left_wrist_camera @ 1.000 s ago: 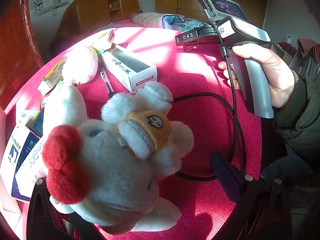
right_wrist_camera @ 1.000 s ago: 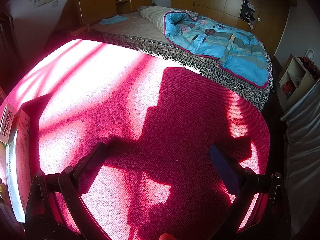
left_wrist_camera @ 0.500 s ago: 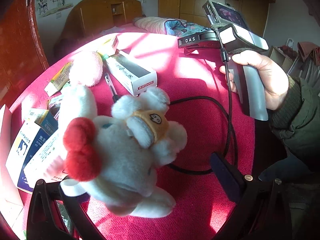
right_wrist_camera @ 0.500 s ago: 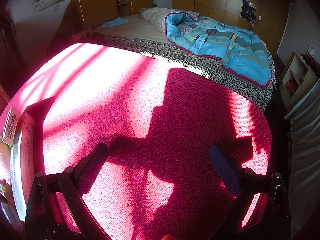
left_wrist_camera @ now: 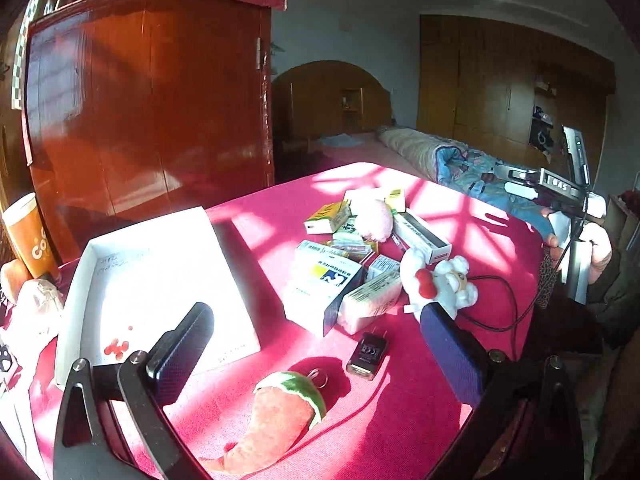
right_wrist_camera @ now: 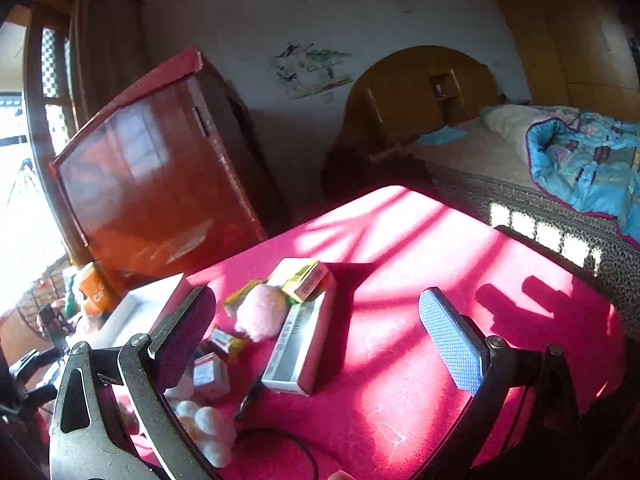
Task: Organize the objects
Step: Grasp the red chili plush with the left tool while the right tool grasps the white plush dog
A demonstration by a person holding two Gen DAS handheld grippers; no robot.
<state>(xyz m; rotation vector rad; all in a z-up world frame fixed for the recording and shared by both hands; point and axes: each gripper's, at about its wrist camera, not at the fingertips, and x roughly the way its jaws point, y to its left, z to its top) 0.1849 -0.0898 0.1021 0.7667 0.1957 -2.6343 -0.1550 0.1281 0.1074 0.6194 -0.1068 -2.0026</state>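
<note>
Left wrist view. Left gripper [left_wrist_camera: 316, 344]: fingers wide apart, empty, held above the red tablecloth [left_wrist_camera: 480, 232], apparently to survey the clutter before a pick. White tray [left_wrist_camera: 76, 280]: at the left, open side up, holding only a few small red beads [left_wrist_camera: 116, 347]; judged the likely receptacle. Pile of medicine boxes [left_wrist_camera: 324, 284]: mid-table, lying loose and overlapping, unsorted. White plush toy [left_wrist_camera: 436, 280]: beside the boxes, on its side. Pink plush [left_wrist_camera: 374, 220]: further back among the boxes. Watermelon-slice plush [left_wrist_camera: 280, 412] and black charger plug [left_wrist_camera: 367, 354]: nearest the gripper, apart from the pile. Right gripper [left_wrist_camera: 520, 182]: held high at the far right by a hand [left_wrist_camera: 598, 250], clear of the objects.

Right wrist view. Right gripper [right_wrist_camera: 316, 344]: fingers spread, nothing between them, angled toward the long box [right_wrist_camera: 298, 344] and pink plush [right_wrist_camera: 260, 316].
</note>
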